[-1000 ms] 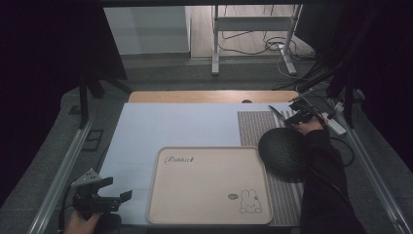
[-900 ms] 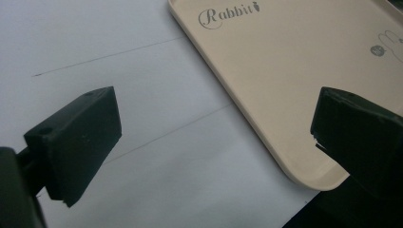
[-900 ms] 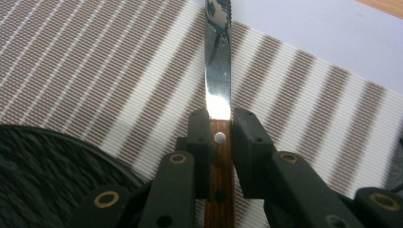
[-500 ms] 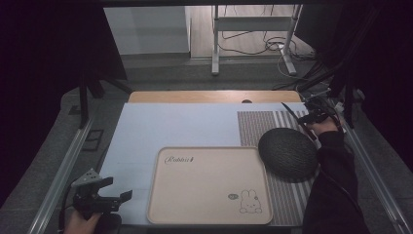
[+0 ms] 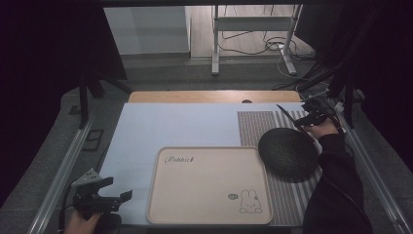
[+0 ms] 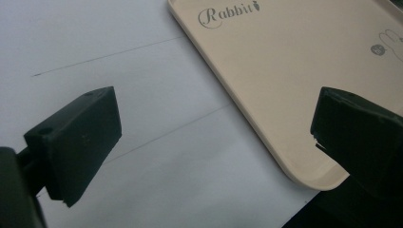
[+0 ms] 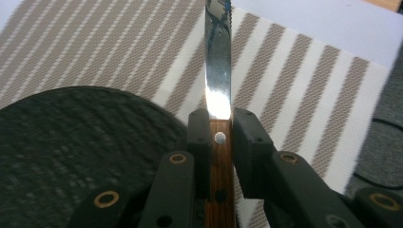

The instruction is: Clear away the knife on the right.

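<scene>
My right gripper is shut on the wooden handle of a knife, whose steel blade points up and to the left above the striped placemat. Just below it lies a dark round woven mat. My left gripper hovers open near the table's front left corner, jaws wide with nothing between them, by the corner of a beige tray printed with "Rabbit" and a bunny.
A pale blue sheet covers the table, with a wooden strip along its far edge. Metal rails run down both sides. Cables and a stand's legs lie on the floor beyond.
The right hand has lifted the knife and carried it a little toward the far right edge of the placemat. The left gripper has stayed in place.
</scene>
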